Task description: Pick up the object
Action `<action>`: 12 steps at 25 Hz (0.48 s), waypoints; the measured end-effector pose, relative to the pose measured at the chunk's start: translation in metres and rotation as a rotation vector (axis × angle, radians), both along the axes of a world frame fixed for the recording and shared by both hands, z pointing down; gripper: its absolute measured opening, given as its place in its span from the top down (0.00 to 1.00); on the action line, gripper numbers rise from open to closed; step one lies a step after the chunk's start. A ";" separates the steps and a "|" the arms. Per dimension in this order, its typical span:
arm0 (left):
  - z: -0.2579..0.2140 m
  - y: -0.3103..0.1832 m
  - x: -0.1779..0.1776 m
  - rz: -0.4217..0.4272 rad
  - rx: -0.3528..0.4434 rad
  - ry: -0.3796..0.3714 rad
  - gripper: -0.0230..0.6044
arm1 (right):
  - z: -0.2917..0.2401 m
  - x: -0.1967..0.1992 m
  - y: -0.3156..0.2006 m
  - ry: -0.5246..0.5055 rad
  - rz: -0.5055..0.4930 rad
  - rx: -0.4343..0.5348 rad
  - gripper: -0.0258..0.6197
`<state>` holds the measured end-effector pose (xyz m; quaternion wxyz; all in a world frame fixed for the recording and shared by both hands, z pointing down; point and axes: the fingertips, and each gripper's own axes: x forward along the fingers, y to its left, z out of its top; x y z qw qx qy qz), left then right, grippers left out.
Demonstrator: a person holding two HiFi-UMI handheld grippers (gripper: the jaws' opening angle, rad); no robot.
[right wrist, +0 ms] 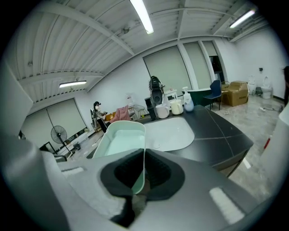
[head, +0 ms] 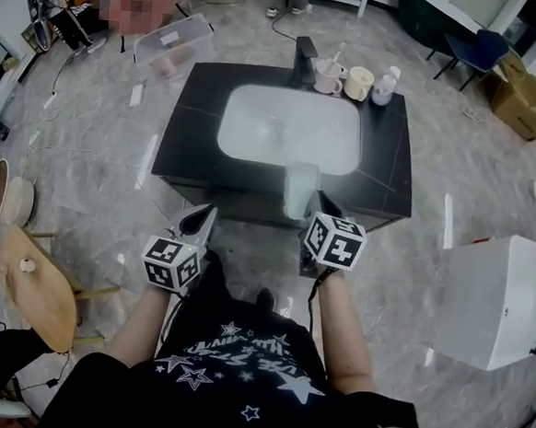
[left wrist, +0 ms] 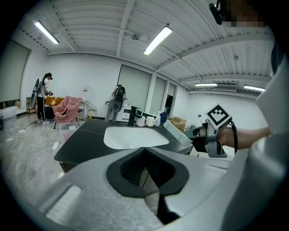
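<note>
right claw (right wrist: 144, 155) pinching tray (right wrist: 118, 137) | left claw (left wrist: 144, 151) pressed together | 2 mugs (head: 359, 83) behind basin (head: 256, 134)

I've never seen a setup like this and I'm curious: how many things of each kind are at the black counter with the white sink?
black faucet: 1
mugs: 2
pump bottle: 1
pale green tray, gripped by its wall in the right gripper: 1
Total: 5
</note>
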<state>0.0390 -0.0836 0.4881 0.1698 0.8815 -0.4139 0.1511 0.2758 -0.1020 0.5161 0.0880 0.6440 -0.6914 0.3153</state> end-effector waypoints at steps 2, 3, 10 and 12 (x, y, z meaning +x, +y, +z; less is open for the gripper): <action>0.001 0.013 0.000 -0.015 -0.002 -0.003 0.95 | 0.001 0.002 0.016 0.030 -0.031 -0.001 0.94; 0.001 0.019 0.000 -0.020 -0.002 -0.007 0.95 | 0.003 0.004 0.023 0.039 -0.038 -0.005 0.94; 0.011 0.054 -0.002 -0.010 -0.030 -0.003 0.95 | 0.012 0.007 0.057 0.041 -0.039 -0.027 0.94; 0.011 0.059 -0.004 -0.012 -0.035 0.016 0.95 | 0.014 0.003 0.064 0.045 -0.040 -0.032 0.94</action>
